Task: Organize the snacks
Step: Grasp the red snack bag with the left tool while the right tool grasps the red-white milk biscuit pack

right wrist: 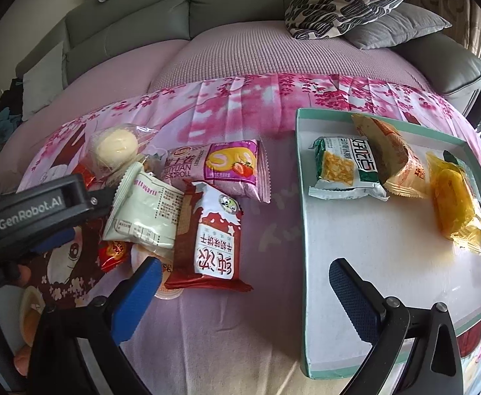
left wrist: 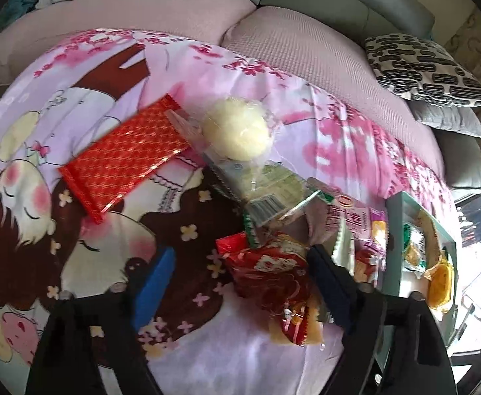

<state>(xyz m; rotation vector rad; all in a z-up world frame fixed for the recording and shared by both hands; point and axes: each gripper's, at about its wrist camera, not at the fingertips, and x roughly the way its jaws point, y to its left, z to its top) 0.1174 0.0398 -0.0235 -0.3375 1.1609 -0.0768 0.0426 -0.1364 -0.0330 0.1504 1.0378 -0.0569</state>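
While left tongs (left wrist: pixel 240 283) straddle red snack (left wrist: pixel 266 273) unclamped, right tongs (right wrist: pixel 243 293) agape, "GenRobot.AI" legible.

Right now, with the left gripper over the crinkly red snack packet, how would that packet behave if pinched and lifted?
The red snack packet looks like thin crumpled film, so it would probably flex and crackle. Its glossy surface may slip on the left gripper pads. It looks light and overlaps neighbouring packets, so it might drag them.

"GenRobot.AI" on left gripper (right wrist: pixel 48 230) body; "ROLL" on pink strawberry-roll packet (right wrist: pixel 220 168); other packets' print Chinese.
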